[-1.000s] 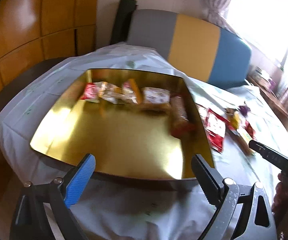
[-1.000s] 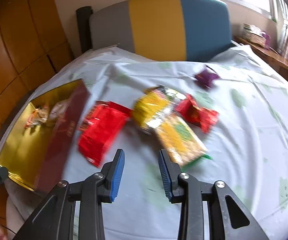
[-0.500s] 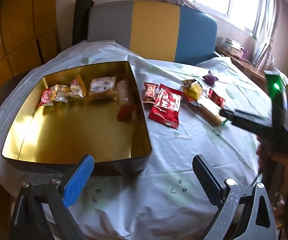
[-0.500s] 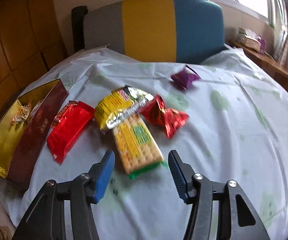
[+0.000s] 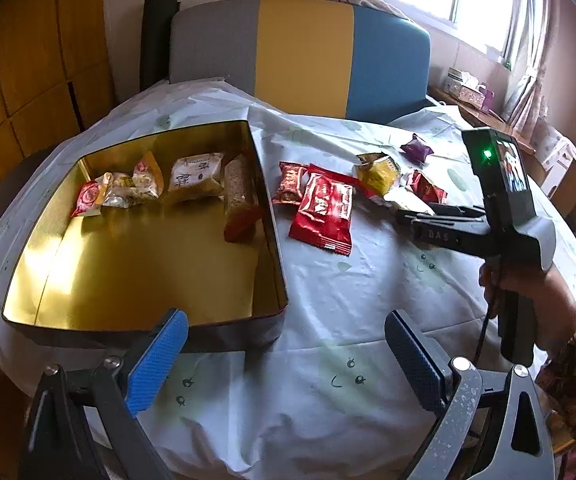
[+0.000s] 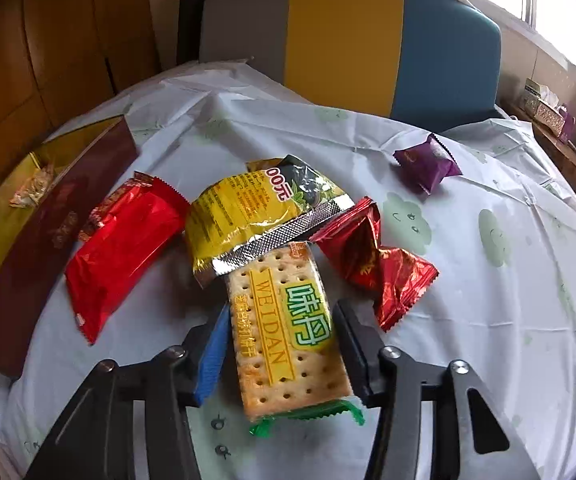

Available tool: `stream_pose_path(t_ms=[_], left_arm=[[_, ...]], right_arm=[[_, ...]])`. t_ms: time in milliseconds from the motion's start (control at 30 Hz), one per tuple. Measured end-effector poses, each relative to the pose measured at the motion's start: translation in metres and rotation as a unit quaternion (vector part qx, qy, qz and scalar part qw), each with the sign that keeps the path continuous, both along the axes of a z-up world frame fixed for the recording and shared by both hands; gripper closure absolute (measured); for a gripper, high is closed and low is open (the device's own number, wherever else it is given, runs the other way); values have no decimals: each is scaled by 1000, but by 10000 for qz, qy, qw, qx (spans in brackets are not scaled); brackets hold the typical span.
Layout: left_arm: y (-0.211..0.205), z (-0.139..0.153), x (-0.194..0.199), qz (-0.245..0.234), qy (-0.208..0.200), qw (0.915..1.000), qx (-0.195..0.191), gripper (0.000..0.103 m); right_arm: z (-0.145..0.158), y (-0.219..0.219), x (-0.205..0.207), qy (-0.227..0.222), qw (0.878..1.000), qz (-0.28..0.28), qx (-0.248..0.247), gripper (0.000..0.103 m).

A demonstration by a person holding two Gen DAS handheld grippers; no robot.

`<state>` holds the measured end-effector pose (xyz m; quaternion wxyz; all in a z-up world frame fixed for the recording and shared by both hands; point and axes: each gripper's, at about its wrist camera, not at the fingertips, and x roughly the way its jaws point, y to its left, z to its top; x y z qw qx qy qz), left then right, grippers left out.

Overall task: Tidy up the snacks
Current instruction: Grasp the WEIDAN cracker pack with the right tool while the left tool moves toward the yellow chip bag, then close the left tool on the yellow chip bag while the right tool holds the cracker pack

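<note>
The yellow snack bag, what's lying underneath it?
The yellow snack bag's silver sealed edge overlaps the far end of the Weidan cracker pack, between the right gripper's fingers. Anything else beneath is hidden.

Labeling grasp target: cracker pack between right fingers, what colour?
Yellow with green label, green end seal: cracker pack, clearest in right wrist view.
</note>
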<state>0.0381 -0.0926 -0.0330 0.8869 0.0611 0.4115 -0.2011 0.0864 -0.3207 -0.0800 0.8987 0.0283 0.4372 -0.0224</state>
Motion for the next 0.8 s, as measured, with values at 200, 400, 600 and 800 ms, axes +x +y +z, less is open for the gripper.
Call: stream_pose_path(t_ms=[200,400,600,800], left_arm=[[-19,5,3,-191,-64,9998,28,4],[-43,6,11,-380,-108,9992,115,4],[-77,8,27,-583,18,9982,140,4],[-111,10,51,-709,128,9972,191,4]], right_arm=[[0,-12,-30,-77,9999,-97,51,51],[0,-44,-60,-142,9962,-860,40,51],[-4,-63,-71,-266,9915,-1247,252,51],[-7,-66,-74,-395,9907,-1247,368,51]])
